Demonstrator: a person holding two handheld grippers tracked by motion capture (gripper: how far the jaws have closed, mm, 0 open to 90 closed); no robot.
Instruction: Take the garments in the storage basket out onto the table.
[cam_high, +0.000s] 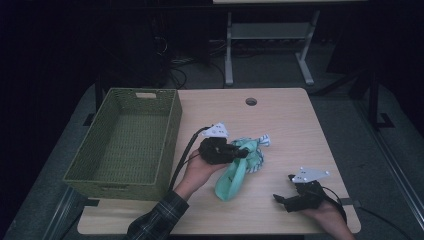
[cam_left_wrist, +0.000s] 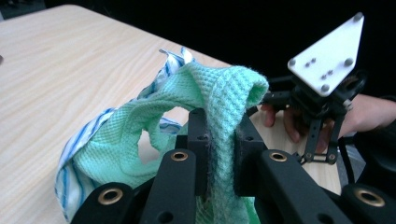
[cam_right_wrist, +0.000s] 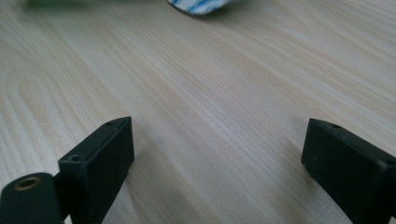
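Right now the green waffle-weave cloth (cam_left_wrist: 219, 93) is pinched between the jaws of the left gripper (cam_left_wrist: 219, 154), a fold of it rising up between the two black pads and draping over their tops. Tangled in with it is a blue-and-white striped cloth (cam_left_wrist: 74, 158), which lies against the green one on its far side and trails to the tabletop. From the high view the green cloth (cam_high: 235, 175) hangs from the left gripper (cam_high: 240, 152) down to the wooden table (cam_high: 285, 115), with the striped cloth (cam_high: 260, 142) bunched just beyond it.

The bundle sits to the right of the green woven basket (cam_high: 125, 140), apart from it, with the person's left hand (cam_high: 197, 170) and plaid sleeve (cam_high: 157, 220) reaching up between the two. The basket stands at the table's left edge and overhangs it.

Farther from the basket, near the table's front right corner, the right gripper (cam_high: 281, 199) rests low over the wood, well apart from the cloths. Its jaws stand wide with bare table between them in the right gripper view, where the right gripper (cam_right_wrist: 217, 154) faces a corner of the striped cloth (cam_right_wrist: 201, 5) at the top edge.
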